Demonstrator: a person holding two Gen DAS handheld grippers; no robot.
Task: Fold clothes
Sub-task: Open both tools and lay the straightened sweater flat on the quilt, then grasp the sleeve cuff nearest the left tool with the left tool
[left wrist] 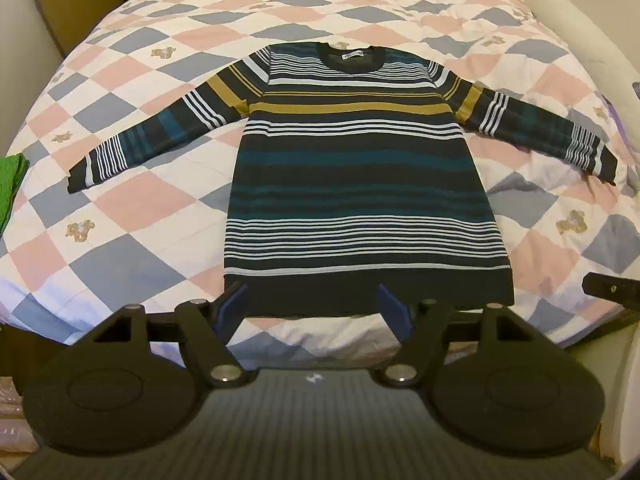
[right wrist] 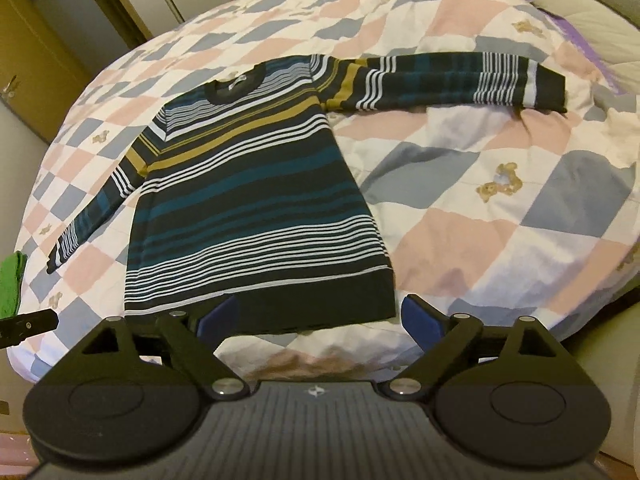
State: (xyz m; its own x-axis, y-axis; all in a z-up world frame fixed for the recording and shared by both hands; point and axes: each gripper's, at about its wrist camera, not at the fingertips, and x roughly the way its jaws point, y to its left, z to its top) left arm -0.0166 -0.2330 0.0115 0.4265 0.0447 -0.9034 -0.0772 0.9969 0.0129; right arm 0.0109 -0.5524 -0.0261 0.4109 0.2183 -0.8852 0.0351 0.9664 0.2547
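Observation:
A long-sleeved sweater [left wrist: 360,184] [right wrist: 248,216] with navy, teal, white and mustard stripes lies flat on the checked quilt [left wrist: 132,200] [right wrist: 500,208]. Both sleeves are spread out and the collar points away from me. My left gripper [left wrist: 312,306] hangs above the near left part of the hem, open, with nothing between its blue pads [left wrist: 232,306]. My right gripper [right wrist: 320,318] hovers above the hem's near right corner, wide open and empty as well. Neither touches the cloth. A black part of the other gripper shows at the edge of each view.
A green cloth [left wrist: 10,188] [right wrist: 10,284] lies at the bed's left edge. White pillows [left wrist: 580,32] sit at the far right, and wooden cupboard doors [right wrist: 36,60] stand behind the bed. The quilt's near edge drops off just below the hem.

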